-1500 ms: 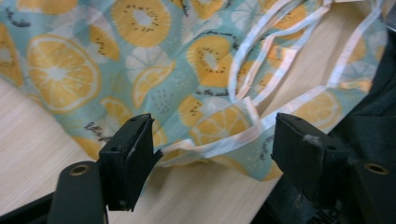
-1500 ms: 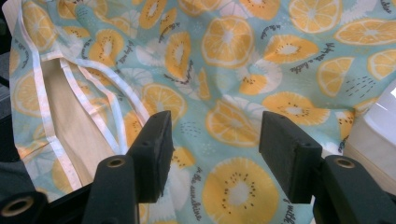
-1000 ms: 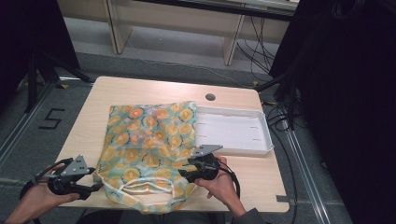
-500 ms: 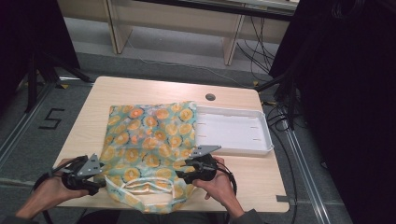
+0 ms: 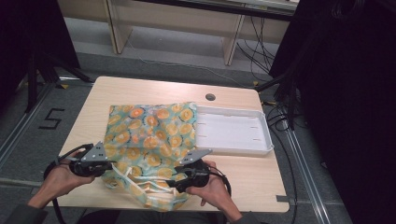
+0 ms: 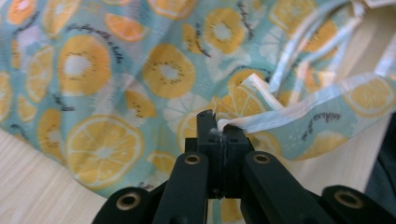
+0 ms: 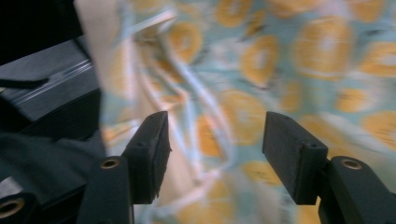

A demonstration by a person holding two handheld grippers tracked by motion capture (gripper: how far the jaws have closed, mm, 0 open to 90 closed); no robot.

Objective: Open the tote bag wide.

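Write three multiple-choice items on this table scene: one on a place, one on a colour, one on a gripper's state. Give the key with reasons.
1. Where does the white tray lie relative to the fruit-print cloth?
A. at its right
B. under it
C. at its left

2. The cloth's background colour is
A. red
B. pale blue-green
C. black

3. The left gripper is
A. wide open
B. off the table
C. shut on the cloth's white-trimmed edge

Key: A, the tray borders the cloth's right side in the high view; B, blue-green between orange slices; C, the jaws meet on the hem.

a black "5" (image 5: 51, 119) is showing on the grey floor left of the table; small script on the fruit-print cloth (image 6: 140, 70) is staying illegible
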